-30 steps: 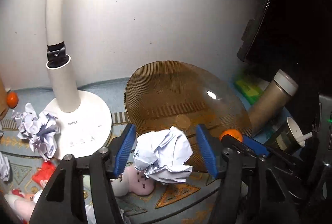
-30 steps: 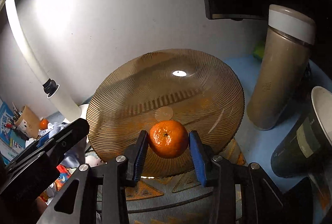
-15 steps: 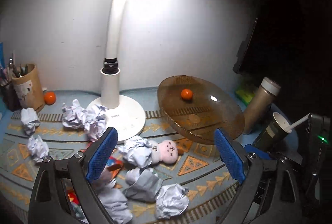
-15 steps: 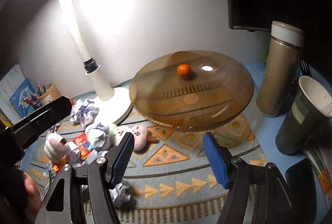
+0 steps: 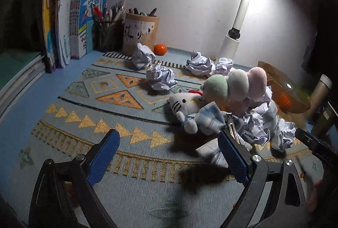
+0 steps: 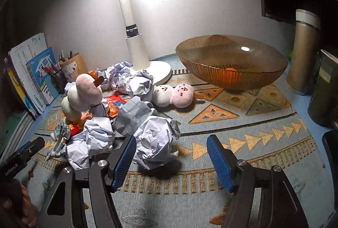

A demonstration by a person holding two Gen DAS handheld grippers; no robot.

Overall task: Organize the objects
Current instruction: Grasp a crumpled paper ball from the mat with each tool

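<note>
Both grippers are open and empty, low over a patterned mat. My left gripper (image 5: 169,158) hovers above bare mat, left of a Hello Kitty plush (image 5: 190,109) and a three-ball plush (image 5: 232,84). My right gripper (image 6: 171,162) has a crumpled paper ball (image 6: 156,141) just beyond its left finger. More paper balls (image 6: 131,78) and a bunny plush (image 6: 175,95) lie behind. An amber glass bowl (image 6: 253,78) holds one tangerine (image 6: 230,70). Another tangerine (image 5: 160,49) sits by the pen cup (image 5: 140,31).
A white desk lamp (image 6: 137,44) stands at the back. Books (image 5: 74,23) and a mesh pen holder (image 5: 106,34) are at the left wall. A tan thermos (image 6: 304,52) and a dark cup (image 6: 325,88) stand at the right. A red snack packet (image 6: 115,105) lies among the papers.
Both grippers have pulled back and dropped lower. The left one swung left toward the books. The tangerine released earlier stays in the bowl, and the dropped paper lies on the mat.
</note>
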